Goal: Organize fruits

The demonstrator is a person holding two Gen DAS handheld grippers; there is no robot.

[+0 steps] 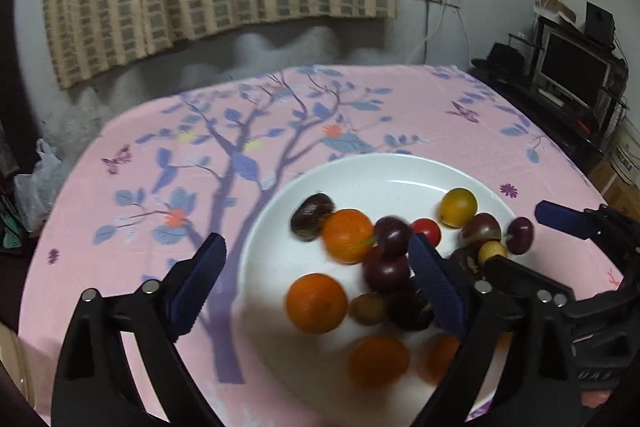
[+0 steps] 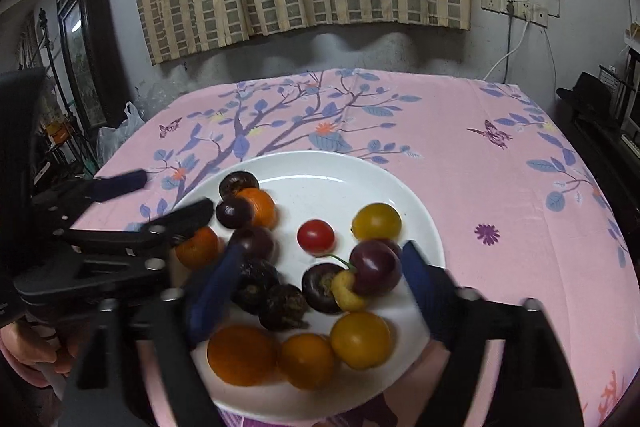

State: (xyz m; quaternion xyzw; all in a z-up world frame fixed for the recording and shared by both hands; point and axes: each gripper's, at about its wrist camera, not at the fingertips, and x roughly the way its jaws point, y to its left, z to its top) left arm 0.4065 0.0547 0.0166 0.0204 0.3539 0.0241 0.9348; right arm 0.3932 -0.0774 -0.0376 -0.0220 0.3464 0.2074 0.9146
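left wrist view: the left gripper (image 1: 316, 259) has its fingers spread wide and grasps nothing, hanging over the white plate (image 1: 360, 171) of fruit on the pink floral table (image 1: 400, 99). oranges (image 1: 317, 303) and dark plums (image 1: 386, 269) lie between them.

right wrist view: the right gripper (image 2: 320, 279) is spread apart too, empty, flanking a dark plum (image 2: 376, 269) beside a red tomato (image 2: 315, 237).

White plate (image 2: 416, 203) on pink floral tablecloth (image 2: 500, 187), red cherry tomato (image 2: 315, 236) at plate's middle, oranges (image 2: 242, 355) along its near edge, right gripper (image 2: 316, 291) spread wide over plate's near half, dark cherry (image 2: 376, 269) between its fingers.
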